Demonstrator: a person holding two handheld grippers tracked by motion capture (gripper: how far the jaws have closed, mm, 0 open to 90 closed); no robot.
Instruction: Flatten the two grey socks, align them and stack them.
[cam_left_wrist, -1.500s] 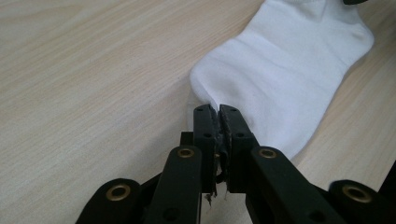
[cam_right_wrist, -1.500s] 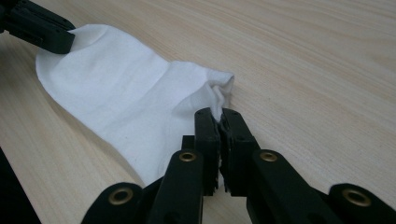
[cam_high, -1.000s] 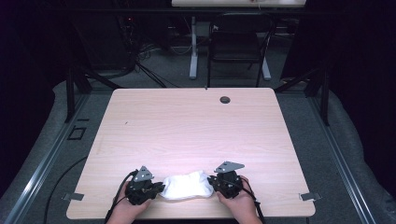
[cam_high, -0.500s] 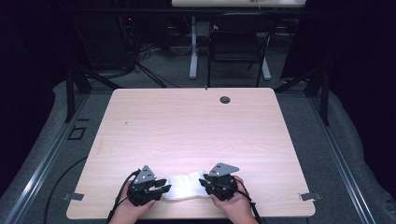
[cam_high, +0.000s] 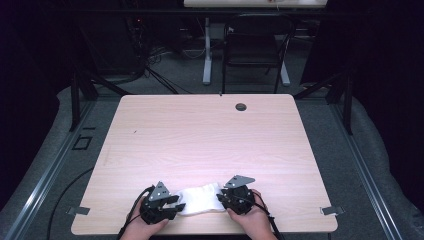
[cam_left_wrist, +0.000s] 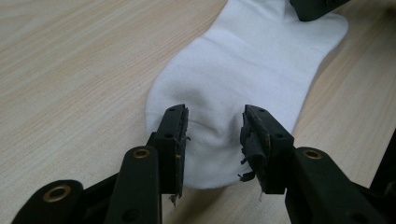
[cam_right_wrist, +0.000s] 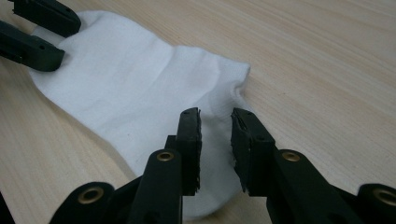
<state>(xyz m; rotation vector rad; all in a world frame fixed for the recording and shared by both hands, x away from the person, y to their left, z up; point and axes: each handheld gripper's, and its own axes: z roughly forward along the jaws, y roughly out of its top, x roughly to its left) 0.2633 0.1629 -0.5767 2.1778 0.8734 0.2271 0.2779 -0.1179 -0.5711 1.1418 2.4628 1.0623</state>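
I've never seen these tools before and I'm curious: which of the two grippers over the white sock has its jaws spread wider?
The left gripper: the gap between its jaws over the sock is clearly broader than the narrow slit of the right gripper.

No text, label, brand, number or sign can be read on anything here.
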